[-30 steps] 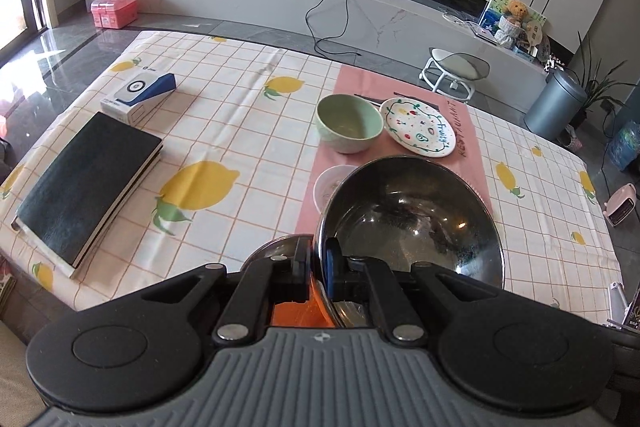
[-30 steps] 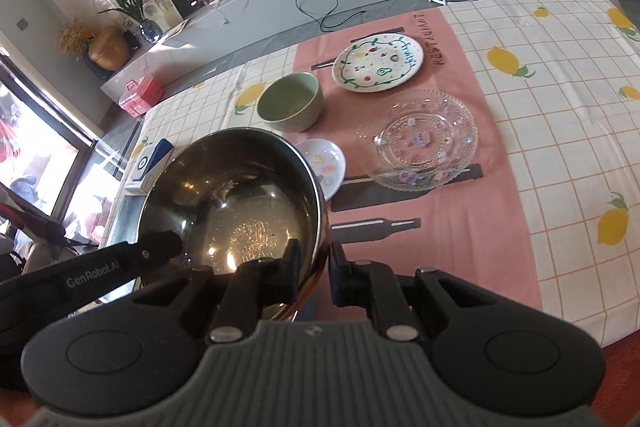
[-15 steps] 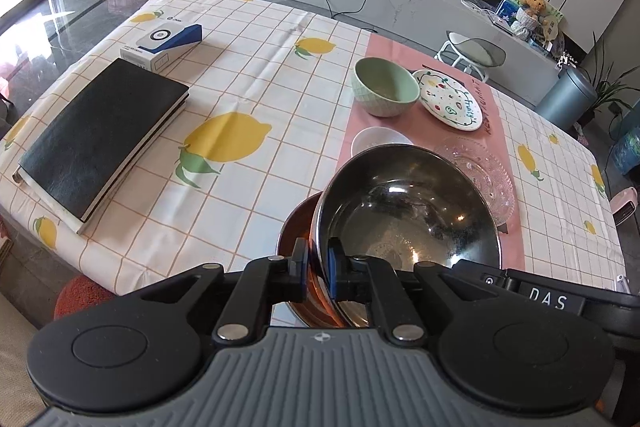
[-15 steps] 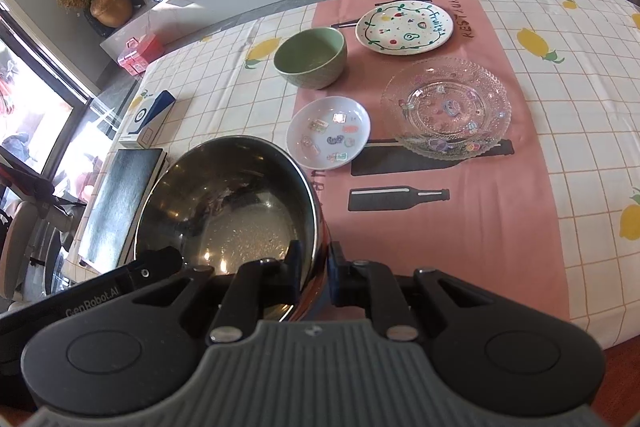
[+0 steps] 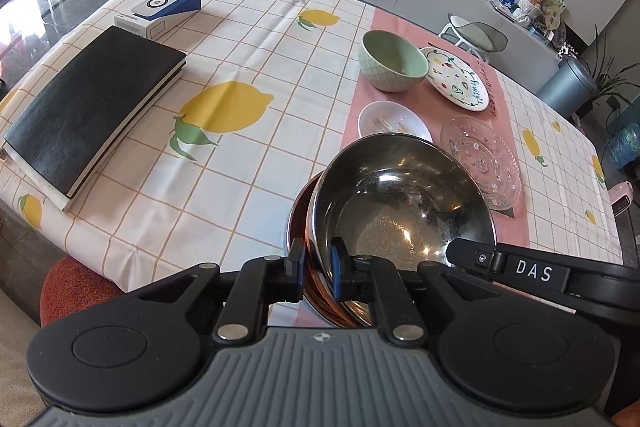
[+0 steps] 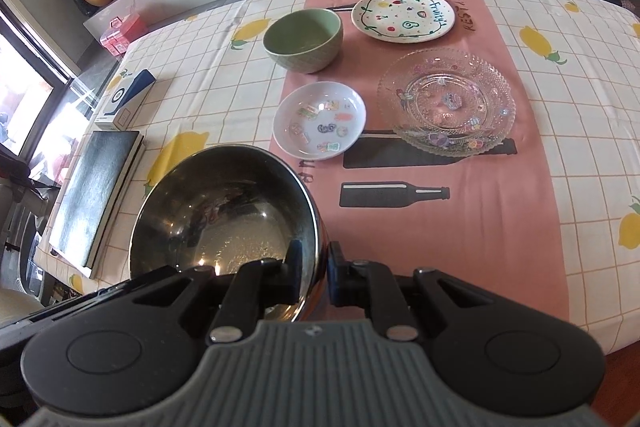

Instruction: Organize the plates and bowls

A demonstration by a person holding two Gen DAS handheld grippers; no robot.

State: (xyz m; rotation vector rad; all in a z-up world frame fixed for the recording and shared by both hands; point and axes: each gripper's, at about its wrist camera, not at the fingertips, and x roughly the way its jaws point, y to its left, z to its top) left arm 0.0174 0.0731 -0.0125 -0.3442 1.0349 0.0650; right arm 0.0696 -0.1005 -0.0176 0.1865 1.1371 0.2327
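Lemon-print desk (image 5: 248, 39) lies under a steel bowl (image 5: 400, 203), its near rim hidden where the left hand-held gripper (image 5: 318, 269), jaws opening, and the right hand-held gripper (image 6: 314, 273) clamp it.

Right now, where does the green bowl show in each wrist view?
Left wrist: the green bowl sits upper right of centre, just left of the painted plate.
Right wrist: the green bowl sits upper centre, again left of that plate.
Shared landmark: the painted plate.
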